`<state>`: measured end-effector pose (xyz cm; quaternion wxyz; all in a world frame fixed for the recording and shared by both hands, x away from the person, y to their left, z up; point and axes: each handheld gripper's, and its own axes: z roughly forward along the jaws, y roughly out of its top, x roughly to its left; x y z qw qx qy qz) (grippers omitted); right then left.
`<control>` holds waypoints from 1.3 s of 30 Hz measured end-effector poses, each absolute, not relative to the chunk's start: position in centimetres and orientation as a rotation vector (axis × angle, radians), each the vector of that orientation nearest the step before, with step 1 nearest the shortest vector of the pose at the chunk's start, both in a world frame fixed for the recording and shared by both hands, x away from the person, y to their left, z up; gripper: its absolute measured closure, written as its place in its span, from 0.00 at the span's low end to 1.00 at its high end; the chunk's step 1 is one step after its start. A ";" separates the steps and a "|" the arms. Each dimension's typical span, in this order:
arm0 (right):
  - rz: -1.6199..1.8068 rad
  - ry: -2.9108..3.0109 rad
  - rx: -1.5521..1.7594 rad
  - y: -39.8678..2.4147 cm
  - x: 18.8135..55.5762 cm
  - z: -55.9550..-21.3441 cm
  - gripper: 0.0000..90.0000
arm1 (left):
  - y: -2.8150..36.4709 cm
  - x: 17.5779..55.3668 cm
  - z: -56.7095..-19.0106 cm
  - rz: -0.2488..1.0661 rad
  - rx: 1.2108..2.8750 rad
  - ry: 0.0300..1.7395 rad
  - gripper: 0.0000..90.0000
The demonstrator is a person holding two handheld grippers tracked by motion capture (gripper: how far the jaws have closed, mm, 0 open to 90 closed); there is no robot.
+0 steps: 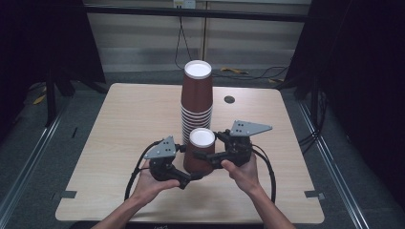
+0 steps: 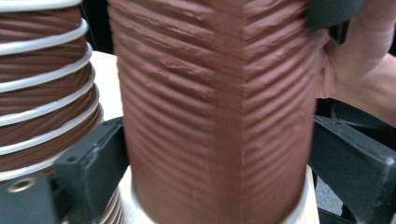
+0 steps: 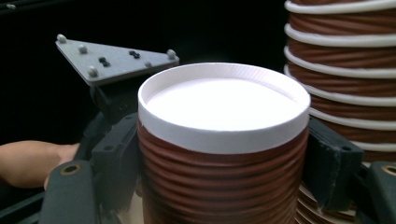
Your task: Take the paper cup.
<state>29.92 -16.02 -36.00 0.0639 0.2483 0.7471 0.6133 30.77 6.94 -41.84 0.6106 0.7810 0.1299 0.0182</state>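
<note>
We judge the step in hand to be the handling of a single upside-down brown ribbed paper cup [image 1: 200, 151] just in front of the tall stack of upturned brown ribbed paper cups [image 1: 196, 98] on the light wooden table [image 1: 119, 143].

The left gripper [image 1: 191, 175] sits low at the cup's near-left side. Its own view shows the cup wall [image 2: 215, 112] between the jaws, which stand apart, with a gap visible at the right jaw; we read no grip there.

The right gripper [image 1: 204, 157] reaches across from the right, higher up, its jaws set against both sides of the cup body [image 3: 219, 186] just under the white upturned base; we judge it clamped on the cup.

The next move calls for the right gripper to lift the cup clear of the open left jaws.

The left gripper view shows a crease down the cup wall; the right gripper view shows the white base and the left gripper's grey plate [image 3: 114, 58] behind it.
</note>
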 end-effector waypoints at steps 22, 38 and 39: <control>1.883 2.267 0.742 -15.4 29.7 -36.7 0.19 | 7.4 30.6 -42.0 0.044 1.803 0.306 0.16; 1.848 2.268 0.777 -17.1 29.7 -35.9 0.17 | 8.7 31.0 -41.4 0.087 1.843 0.344 0.16; 1.849 2.262 0.783 -17.3 29.6 -35.8 0.17 | 8.8 31.1 -41.4 0.080 1.844 0.348 0.16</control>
